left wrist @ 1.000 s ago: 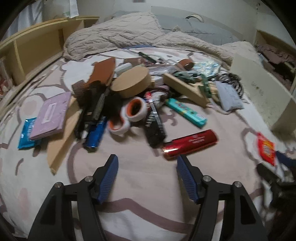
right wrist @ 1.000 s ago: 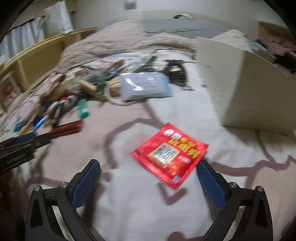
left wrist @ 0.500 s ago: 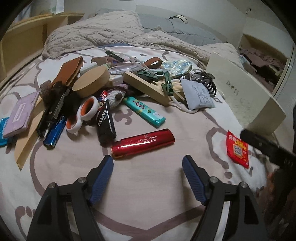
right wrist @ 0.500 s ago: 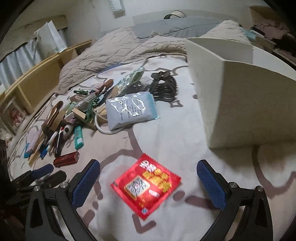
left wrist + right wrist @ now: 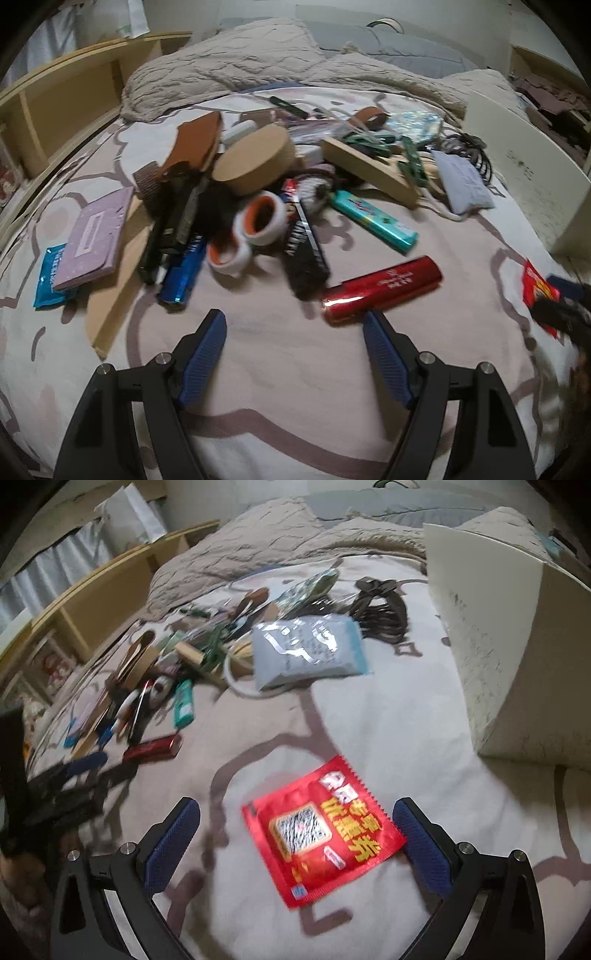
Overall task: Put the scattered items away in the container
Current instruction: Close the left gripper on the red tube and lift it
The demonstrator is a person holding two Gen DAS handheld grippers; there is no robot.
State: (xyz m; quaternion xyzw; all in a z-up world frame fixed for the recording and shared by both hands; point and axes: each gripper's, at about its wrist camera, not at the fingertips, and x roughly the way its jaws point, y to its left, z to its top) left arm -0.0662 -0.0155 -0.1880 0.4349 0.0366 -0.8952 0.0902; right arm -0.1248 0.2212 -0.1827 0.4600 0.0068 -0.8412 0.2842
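Nothing is showing as stowed so far, though the inside of the cream container (image 5: 517, 657) is hidden from both views, so its contents cannot be confirmed. Most of the clutter is lying in one heap on the patterned bedspread (image 5: 295, 387), well apart from the container: a red case (image 5: 382, 290), a teal lighter (image 5: 373, 221), two tape rolls (image 5: 264, 219), a round tan box (image 5: 255, 162), a lilac booklet (image 5: 94, 236) and a pale blue pouch (image 5: 306, 650) among them. The left gripper (image 5: 293, 354) is hovering just short of the red case with its jaws standing apart and nothing between them. The right gripper (image 5: 295, 838) is likewise spread wide and empty-handed, straddling a red sachet (image 5: 321, 834) that is lying flat near the container's front wall. By appearance the tidying is at or near its start, with practically the whole pile remaining, and the sachet and red case are looking like the nearest candidates for collection.
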